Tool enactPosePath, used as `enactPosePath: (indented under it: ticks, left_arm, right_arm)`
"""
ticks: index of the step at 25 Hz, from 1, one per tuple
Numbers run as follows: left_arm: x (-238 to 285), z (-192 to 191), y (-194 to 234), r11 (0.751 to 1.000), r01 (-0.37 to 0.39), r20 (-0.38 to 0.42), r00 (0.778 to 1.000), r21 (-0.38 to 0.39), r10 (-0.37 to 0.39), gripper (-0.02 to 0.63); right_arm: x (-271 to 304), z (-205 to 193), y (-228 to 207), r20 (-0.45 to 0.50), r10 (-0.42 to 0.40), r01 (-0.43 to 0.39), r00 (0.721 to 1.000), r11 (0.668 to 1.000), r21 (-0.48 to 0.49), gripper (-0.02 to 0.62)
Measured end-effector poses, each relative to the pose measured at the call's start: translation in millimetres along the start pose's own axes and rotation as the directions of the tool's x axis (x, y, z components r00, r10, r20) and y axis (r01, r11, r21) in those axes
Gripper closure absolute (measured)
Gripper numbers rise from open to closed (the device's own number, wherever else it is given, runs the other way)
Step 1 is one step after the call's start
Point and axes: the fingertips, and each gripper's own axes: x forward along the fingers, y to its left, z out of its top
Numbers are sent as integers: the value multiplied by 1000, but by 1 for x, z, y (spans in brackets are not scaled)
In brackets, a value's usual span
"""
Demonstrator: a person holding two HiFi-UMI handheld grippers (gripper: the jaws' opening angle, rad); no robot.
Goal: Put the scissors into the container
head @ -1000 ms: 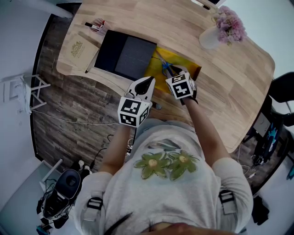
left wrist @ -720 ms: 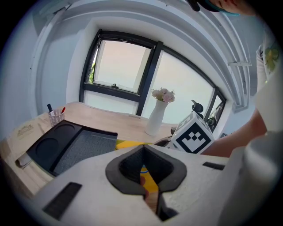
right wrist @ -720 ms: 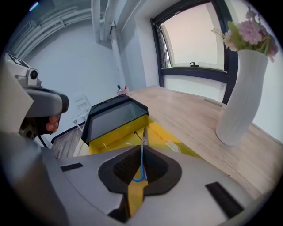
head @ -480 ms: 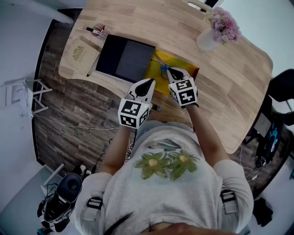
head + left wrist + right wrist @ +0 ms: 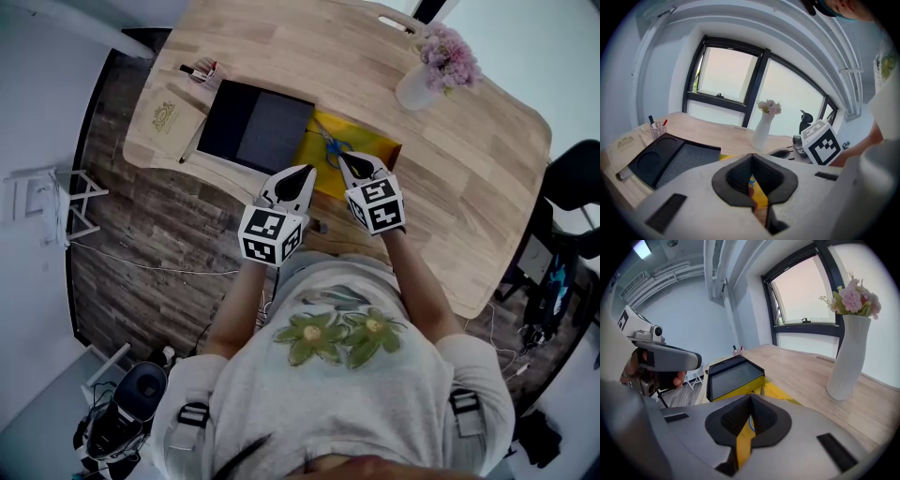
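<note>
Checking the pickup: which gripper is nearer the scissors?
Right. The right gripper is at the blue handles of the scissors on the yellow sheet; the left gripper hangs farther off, by the sheet's near left edge.

The light wooden table (image 5: pixel 469 178) in front of me has rounded corners. A black tray (image 5: pixel 255 128) lies on its near left part, with a yellow sheet (image 5: pixel 361 139) touching the tray's right side at the near edge. Left of the tray lies a brown booklet (image 5: pixel 165 116), and beyond that stands a small mesh cup (image 5: pixel 203 72) of pens. A white vase (image 5: pixel 414 89) of pink flowers stands far right.
</note>
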Motion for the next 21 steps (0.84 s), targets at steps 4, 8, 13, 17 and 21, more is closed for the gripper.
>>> enactPosePath:
  ticks: [4, 8, 13, 17, 21]
  left_arm:
    - [-1, 1, -2, 1000, 2, 1, 1000, 8, -2, 599]
    - [-4, 3, -2, 1000, 0, 8, 1000, 5, 0, 600]
    - [-6, 1, -9, 1000, 24, -24, 999, 1, -24, 599]
    - [-8, -5, -15, 1000, 27, -38, 999, 16, -26, 600]
    - [-10, -10, -20, 999, 32, -40, 999, 20, -31, 599]
  right_arm:
    - [-8, 0, 4, 1, 14, -14, 1000, 1000, 19, 589]
    - [-15, -1, 6, 2, 12, -12, 1000, 999, 31, 589]
    - [-19, -3, 5, -5, 3, -2, 1000, 999, 53, 589]
    - [-19, -6, 7, -15, 5, -4, 1000, 998, 64, 589]
    - [-22, -9, 10, -13, 13, -12, 1000, 997, 77, 589]
